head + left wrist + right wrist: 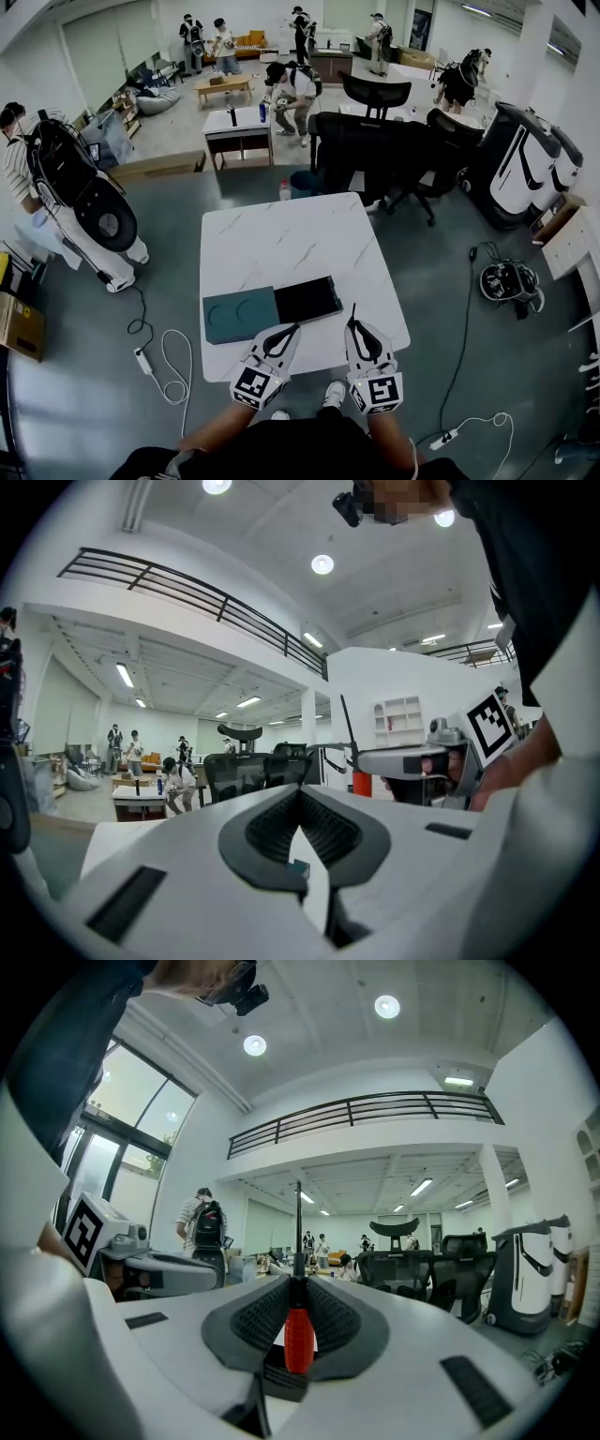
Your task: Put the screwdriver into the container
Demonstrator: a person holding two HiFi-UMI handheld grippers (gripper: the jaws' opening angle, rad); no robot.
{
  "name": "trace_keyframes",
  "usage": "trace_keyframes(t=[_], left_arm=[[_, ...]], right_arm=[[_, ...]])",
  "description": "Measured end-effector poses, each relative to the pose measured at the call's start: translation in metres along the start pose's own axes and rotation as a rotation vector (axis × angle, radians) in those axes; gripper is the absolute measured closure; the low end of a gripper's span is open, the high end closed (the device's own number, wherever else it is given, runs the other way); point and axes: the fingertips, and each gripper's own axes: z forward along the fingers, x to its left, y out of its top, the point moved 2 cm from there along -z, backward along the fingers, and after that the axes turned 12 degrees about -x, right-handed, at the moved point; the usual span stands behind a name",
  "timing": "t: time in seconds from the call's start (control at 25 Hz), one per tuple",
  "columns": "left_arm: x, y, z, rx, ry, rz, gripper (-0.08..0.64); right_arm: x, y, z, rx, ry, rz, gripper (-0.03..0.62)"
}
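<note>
Screwdriver, red handle clamped in the right gripper, is hovering just short of the container on the table; lowering it level looks wisest. Left gripper is idling, jaws together, empty.

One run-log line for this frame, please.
stage: screwdriver held, not placed | right gripper: shut on screwdriver, shaft up | left gripper: shut, empty | container: on table

Left gripper fingers together, nothing between; right gripper alongside, screwdriver upright.
</note>
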Motion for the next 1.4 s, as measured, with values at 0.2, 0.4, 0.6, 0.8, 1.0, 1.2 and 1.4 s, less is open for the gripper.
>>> trace_keyframes(t=[0.2,0.4,0.6,0.8,1.0,1.2,1.4], left_arm=[[0.006,-0.006,0.039,0.003,0.066,0.008,0.554],[0.007,-0.024,0.064,0.047,0.132,0.009,0.554],[0.012,-0.038,0.071,0.083,0.215,0.031,0.554],[0.023,-0.047,0.069,0.107,0.295,0.022,0.555],[0.036,-0.048,0.065,0.111,0.307,0.007,0.555],[0.060,-0.055,0.050,0.114,0.336,0.000,0.554],[0.080,-0.065,0.033,0.110,0.356,-0.018,0.554]], right_arm=[[-0.040,-0.010,0.020,0.003,0.054,0.019,0.520],[-0.073,-0.031,0.037,0.016,0.117,0.051,0.520],[-0.088,-0.050,0.051,0.029,0.212,0.075,0.520],[-0.089,-0.063,0.069,0.044,0.282,0.059,0.520],[-0.075,-0.076,0.085,0.070,0.325,0.035,0.520],[-0.055,-0.098,0.095,0.146,0.383,-0.010,0.520],[-0.042,-0.109,0.108,0.145,0.398,-0.061,0.520]])
